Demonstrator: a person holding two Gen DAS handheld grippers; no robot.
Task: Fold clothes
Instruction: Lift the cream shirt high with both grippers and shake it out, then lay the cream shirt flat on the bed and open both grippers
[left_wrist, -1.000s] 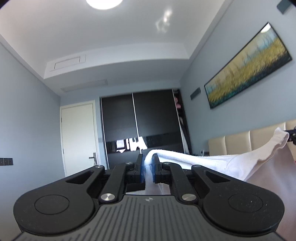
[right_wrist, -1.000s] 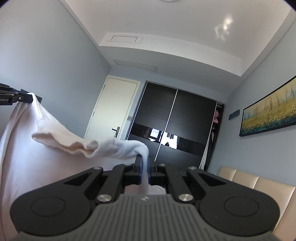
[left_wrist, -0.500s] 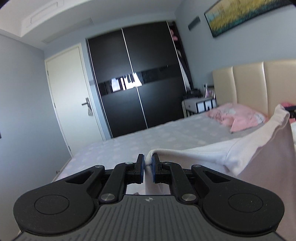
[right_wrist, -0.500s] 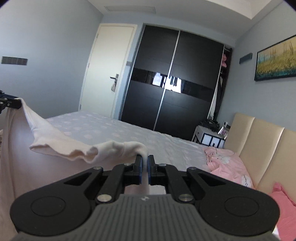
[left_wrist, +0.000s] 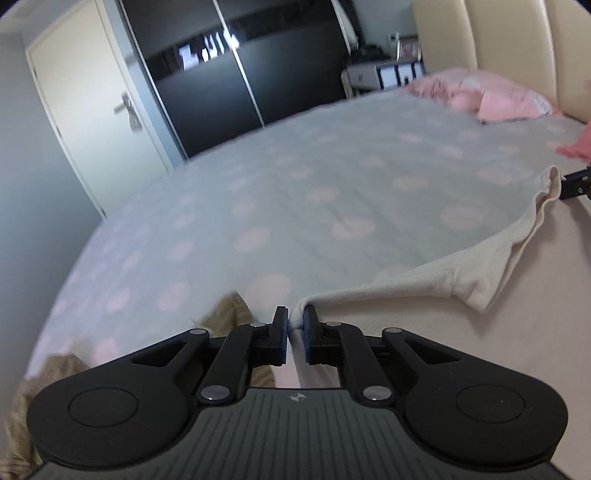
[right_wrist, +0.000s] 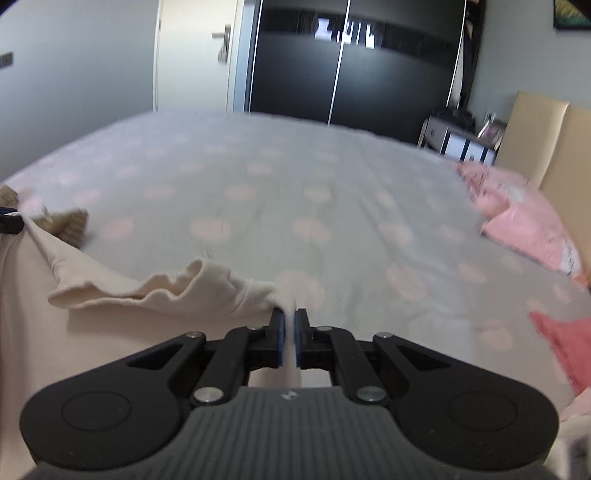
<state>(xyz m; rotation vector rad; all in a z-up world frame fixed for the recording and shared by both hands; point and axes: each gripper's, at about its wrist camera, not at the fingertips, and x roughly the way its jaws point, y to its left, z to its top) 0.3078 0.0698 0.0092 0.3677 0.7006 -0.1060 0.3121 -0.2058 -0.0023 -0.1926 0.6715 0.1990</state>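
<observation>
Garment (left_wrist: 461, 288), cream and soft, sags between left tongs (left_wrist: 295, 325) and right tongs (right_wrist: 290, 325), both gripping it.

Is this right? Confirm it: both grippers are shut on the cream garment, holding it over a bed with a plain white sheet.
Not quite. The sheet is pale grey with pink dots, not plain white, as the right wrist view shows. The rest stands: the left gripper and right gripper are both shut on the cream garment over the bed.

Wide bed with pale grey sheet dotted pink (right_wrist: 295, 177); padded beige headboard (left_wrist: 509, 40); black glossy sliding wardrobe (right_wrist: 354, 62); white door with metal handle (left_wrist: 92, 110); grey-blue walls (right_wrist: 74, 55); small white bedside cabinet (right_wrist: 458, 142).
</observation>
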